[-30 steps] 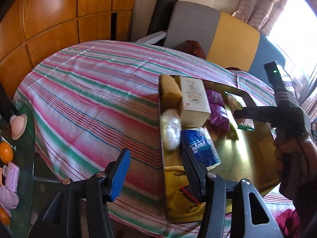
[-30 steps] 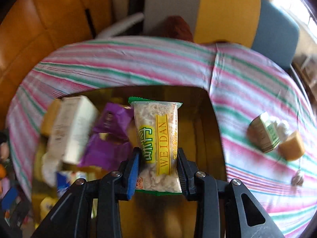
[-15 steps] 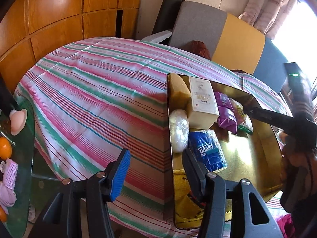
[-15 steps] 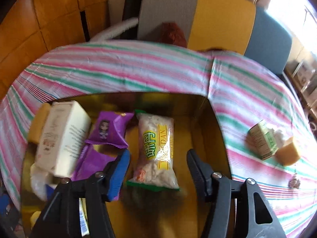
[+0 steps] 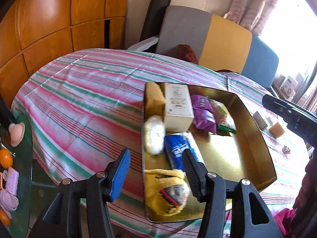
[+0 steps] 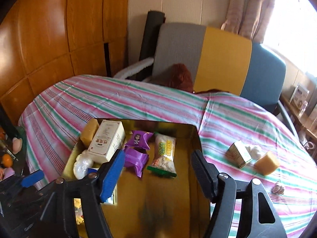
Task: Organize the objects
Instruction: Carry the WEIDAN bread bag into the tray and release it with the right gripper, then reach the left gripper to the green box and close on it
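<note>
A gold tray [image 5: 255, 127] [image 6: 195, 136] sits on the striped tablecloth. In it lie a cream box [image 5: 178, 106] [image 6: 107, 142], purple packets [image 5: 204, 115] [image 6: 136, 154], a clear snack packet with a yellow label [image 6: 164, 154] [image 5: 223, 115], a blue pack [image 5: 178, 148], a white bundle [image 5: 154, 136] and a yellow pouch [image 5: 166, 190]. My right gripper [image 6: 156, 170] is open and empty above the tray's near part. My left gripper [image 5: 156, 170] is open and empty over the tray's left edge. A small green-and-tan carton [image 6: 237, 154], a white wad [image 6: 253, 149] and a yellow block [image 6: 266, 163] lie on the cloth right of the tray.
A chair with a grey, yellow and blue back [image 6: 218, 59] stands behind the table. Wooden panelling [image 5: 49, 29] is at the left. A glass side table [image 5: 11, 158] with oranges and pink items is at the far left. A small shell-like thing [image 6: 278, 187] lies near the table's right edge.
My right gripper opened and let go of the snack packet, which now lies in the tray. The right gripper then pulled back and up. The left gripper stayed open and shifted a little.
</note>
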A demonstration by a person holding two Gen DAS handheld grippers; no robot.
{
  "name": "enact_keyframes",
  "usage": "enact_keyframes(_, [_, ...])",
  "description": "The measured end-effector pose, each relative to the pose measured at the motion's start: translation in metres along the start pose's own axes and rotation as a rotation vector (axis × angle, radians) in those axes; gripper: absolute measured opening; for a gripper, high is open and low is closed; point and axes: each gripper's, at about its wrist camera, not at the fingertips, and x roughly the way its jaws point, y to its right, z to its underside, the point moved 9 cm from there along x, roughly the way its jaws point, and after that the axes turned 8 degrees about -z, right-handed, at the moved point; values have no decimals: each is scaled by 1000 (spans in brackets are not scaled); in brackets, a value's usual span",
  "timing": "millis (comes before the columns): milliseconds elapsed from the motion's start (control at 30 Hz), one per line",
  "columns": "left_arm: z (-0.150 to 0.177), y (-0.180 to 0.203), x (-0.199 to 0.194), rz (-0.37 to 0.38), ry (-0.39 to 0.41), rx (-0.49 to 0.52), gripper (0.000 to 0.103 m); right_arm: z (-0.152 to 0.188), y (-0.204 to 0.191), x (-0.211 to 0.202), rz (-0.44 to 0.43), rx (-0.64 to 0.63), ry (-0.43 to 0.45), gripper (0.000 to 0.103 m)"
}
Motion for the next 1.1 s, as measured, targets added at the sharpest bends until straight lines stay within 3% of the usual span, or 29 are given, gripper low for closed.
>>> enact_keyframes(767, [-22,122,-29,99,57,210,55,10,97,-93,123,95,148,74])
enact_keyframes(1100, [-39,192,-36,85,127,370,55,32,175,-91,199,141,84,75])
